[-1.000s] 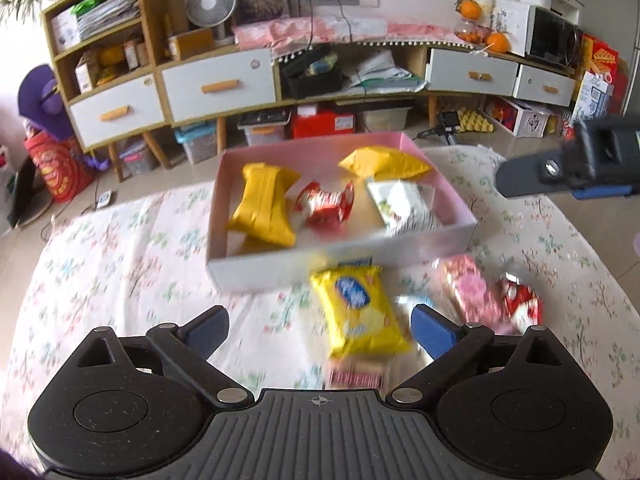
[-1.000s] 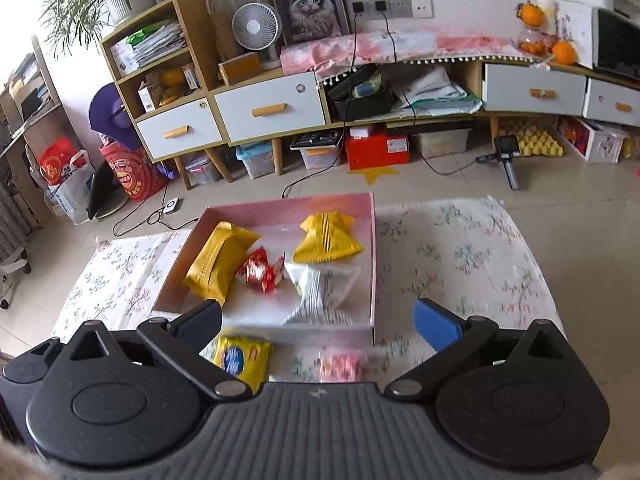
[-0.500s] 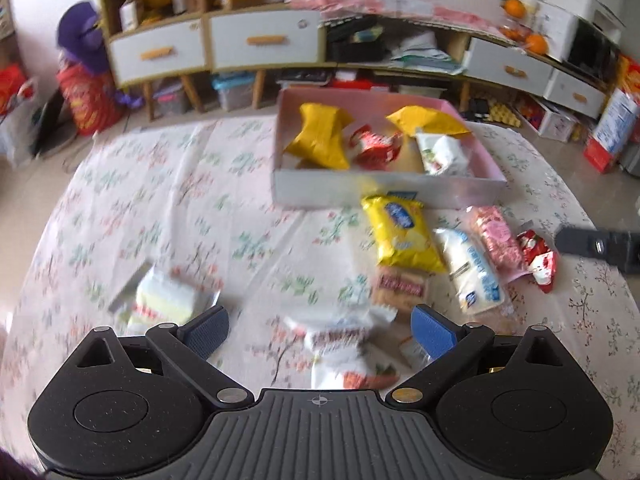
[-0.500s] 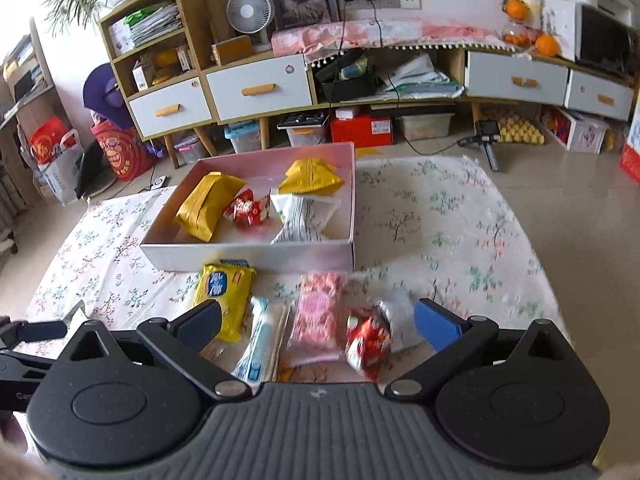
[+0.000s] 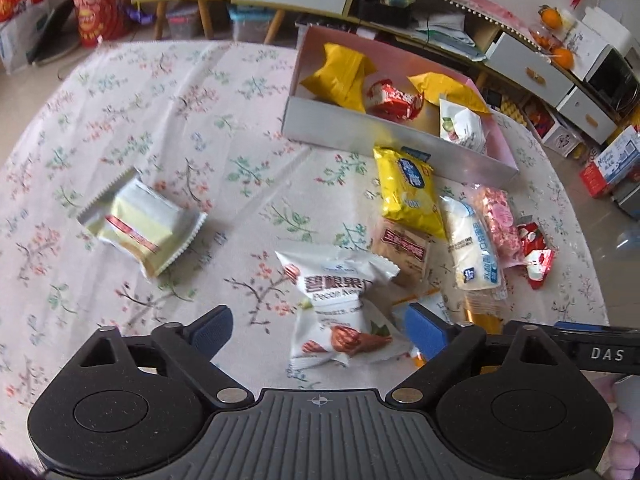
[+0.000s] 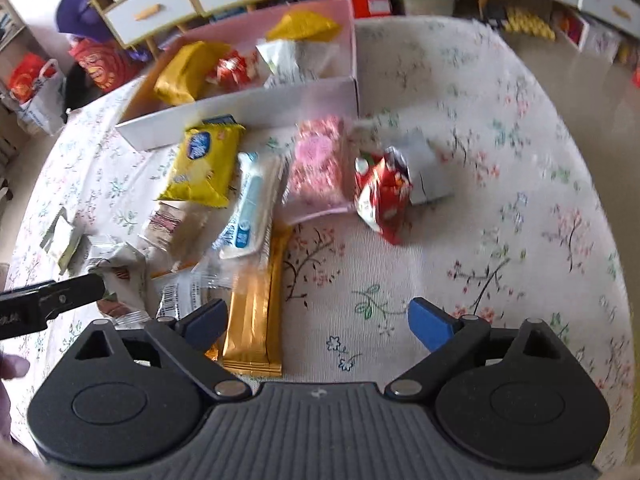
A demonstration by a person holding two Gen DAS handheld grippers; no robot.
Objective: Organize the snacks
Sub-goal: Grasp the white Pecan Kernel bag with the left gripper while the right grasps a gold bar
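the pecan pack (image 5: 340,304) lies on the counter (image 5: 160,128) right between the pads of the left claw (image 5: 318,330), its long axis running away from the claw, jaws wide but closing, while the right claw (image 6: 318,322), also closing, holds nothing, the gold bar (image 6: 256,300) just inside its left pad.

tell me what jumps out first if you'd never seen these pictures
A heap of loose snacks on the floral cloth, led by a bright yellow packet lying just in front of the pink box. The box already holds two yellow packs and a red one. Nearest, a white pecan packet sits between the left gripper's closing jaws, untouched.
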